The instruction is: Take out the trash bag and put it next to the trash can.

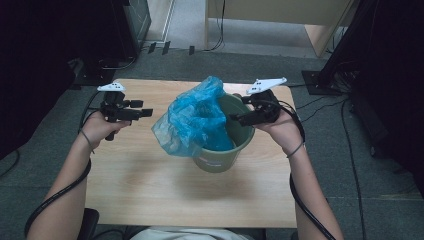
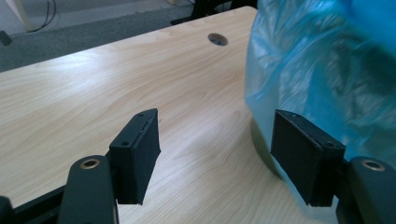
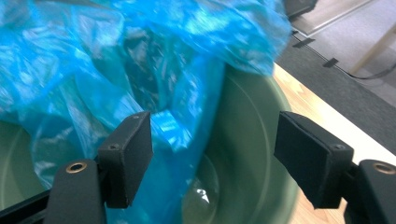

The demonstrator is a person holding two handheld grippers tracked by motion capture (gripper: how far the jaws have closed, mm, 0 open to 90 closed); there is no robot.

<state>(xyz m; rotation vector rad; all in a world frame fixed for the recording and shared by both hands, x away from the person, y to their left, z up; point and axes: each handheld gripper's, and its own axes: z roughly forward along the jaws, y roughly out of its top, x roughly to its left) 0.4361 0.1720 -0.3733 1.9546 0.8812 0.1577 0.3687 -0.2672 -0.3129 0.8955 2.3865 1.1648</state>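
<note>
A green bucket stands on the wooden table right of its middle. A crumpled blue plastic bag sits partly inside it and spills over its left rim. My left gripper hovers left of the bag, open, with bare table between its pads in the left gripper view, where the bag sits to the right. My right gripper is over the bucket's right rim, open. In the right gripper view the bag and the bucket's inner wall lie ahead of its jaws, untouched.
The table has a round cable hole near its far edge. Grey carpet surrounds the table, with cables on the floor at the right and dark equipment stands behind. A light wooden piece of furniture stands at the back.
</note>
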